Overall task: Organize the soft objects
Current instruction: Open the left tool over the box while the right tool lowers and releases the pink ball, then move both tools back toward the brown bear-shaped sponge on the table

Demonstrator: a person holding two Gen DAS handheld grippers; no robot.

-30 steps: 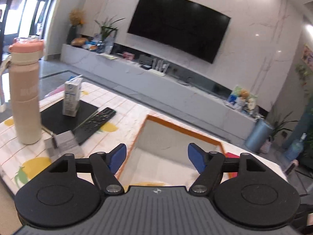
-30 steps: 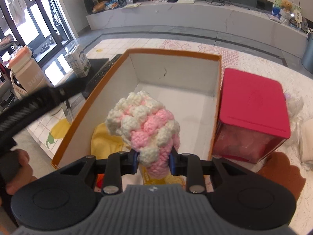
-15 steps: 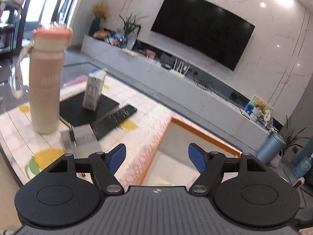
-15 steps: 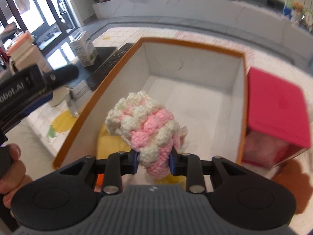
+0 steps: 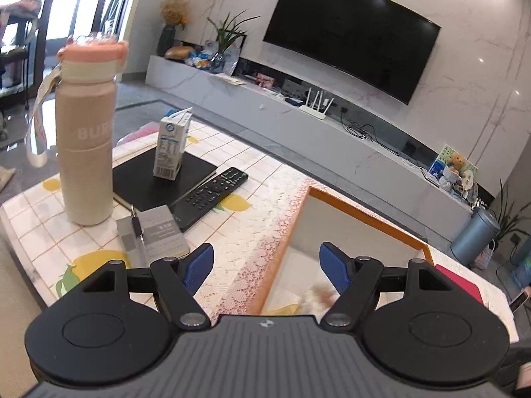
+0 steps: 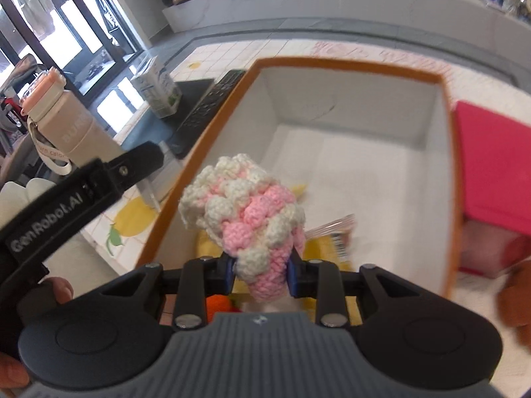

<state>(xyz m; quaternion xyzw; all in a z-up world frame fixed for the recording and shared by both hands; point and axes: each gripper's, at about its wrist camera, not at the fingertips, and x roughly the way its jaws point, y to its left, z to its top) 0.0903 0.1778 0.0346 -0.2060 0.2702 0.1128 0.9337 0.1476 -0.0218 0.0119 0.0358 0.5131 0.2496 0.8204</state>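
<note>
In the left wrist view, the left gripper (image 5: 266,263) has its blue fingers spread wide with nothing between them; the near-left corner of the orange-edged box (image 5: 361,209) lies just ahead of it, and a bottle (image 5: 87,139), a milk carton (image 5: 171,147) and a remote (image 5: 212,194) stand further ahead to its left. In the right wrist view, the right gripper (image 6: 261,273) pinches the pink and white crochet toy (image 6: 247,217) by its lower end, above the near-left part of the box (image 6: 365,165), with a red lid (image 6: 494,165) to its right.

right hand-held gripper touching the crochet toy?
Touching. Right wrist view: right hand-held gripper has both pads pressed into the crochet toy base.
</note>
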